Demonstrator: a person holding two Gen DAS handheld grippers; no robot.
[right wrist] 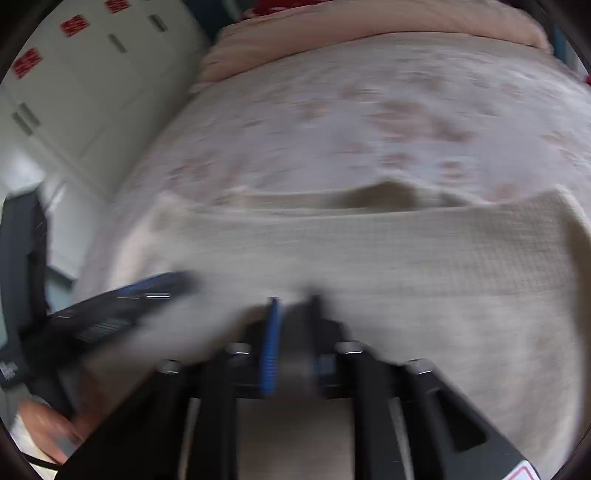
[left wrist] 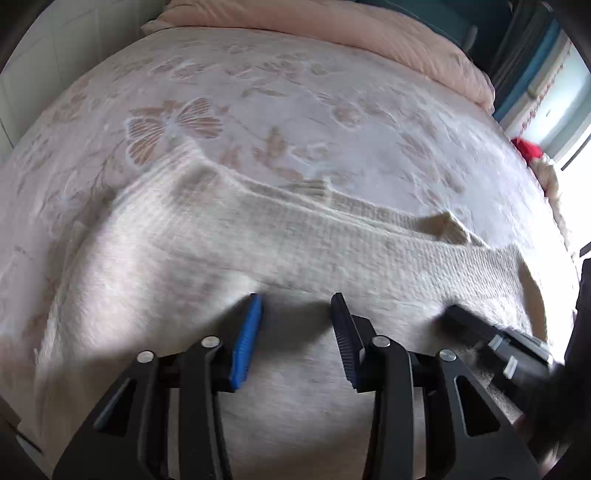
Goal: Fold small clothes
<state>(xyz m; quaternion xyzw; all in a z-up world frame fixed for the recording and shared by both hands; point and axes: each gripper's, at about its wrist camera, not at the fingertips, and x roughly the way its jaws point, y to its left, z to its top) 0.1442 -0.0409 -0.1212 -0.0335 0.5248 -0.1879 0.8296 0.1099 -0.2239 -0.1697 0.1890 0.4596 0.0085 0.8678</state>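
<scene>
A cream waffle-knit garment [left wrist: 229, 236] lies spread on the bed, with a fold ridge across its far side. In the left wrist view my left gripper [left wrist: 295, 314] hangs just above its near part, jaws wide apart and empty. The right gripper [left wrist: 491, 339] shows at the right, low over the cloth. In the blurred right wrist view the garment [right wrist: 406, 251] fills the middle; my right gripper [right wrist: 293, 310] has its fingers close together with a narrow gap, and whether cloth is pinched is unclear. The left gripper [right wrist: 122, 306] shows at the left.
The bed has a pale floral bedspread [left wrist: 280, 110] and a pink duvet [left wrist: 332, 26] rolled along the far edge. A red item [left wrist: 526, 147] lies at the right edge. White cabinets [right wrist: 85, 85] stand to the left of the bed.
</scene>
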